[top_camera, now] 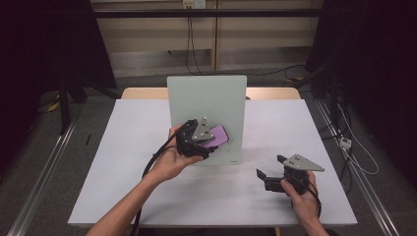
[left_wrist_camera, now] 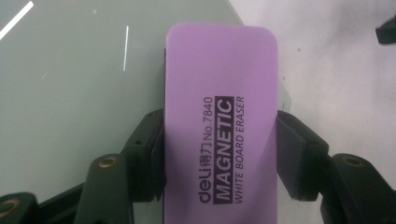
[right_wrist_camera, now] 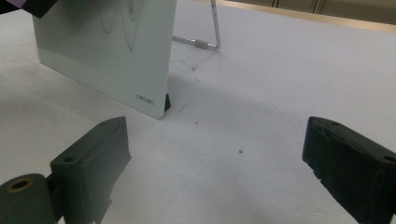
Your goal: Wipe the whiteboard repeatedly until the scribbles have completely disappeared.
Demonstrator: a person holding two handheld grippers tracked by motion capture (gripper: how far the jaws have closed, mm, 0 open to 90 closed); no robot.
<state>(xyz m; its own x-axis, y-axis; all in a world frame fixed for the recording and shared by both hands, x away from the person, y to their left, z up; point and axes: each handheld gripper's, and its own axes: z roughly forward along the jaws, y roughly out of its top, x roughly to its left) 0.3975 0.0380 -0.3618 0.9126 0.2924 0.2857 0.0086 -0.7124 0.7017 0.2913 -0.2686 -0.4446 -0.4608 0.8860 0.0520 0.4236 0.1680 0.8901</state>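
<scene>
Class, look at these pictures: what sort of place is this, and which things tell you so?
Probably a lab or recording room: a plain white table with only a small whiteboard, dark curtains at the sides, and loose cables on the floor.

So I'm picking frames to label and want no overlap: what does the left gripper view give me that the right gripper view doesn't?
The left gripper view alone shows the purple eraser up close, clamped between the left gripper jaws, its print reading "deli No.7840 MAGNETIC WHITE BOARD ERASER".

The right gripper view alone shows the right gripper open over bare table, the board's lower corner with its deli logo, a small black foot and the metal stand behind.

Both show the pale green whiteboard and the white table.
</scene>
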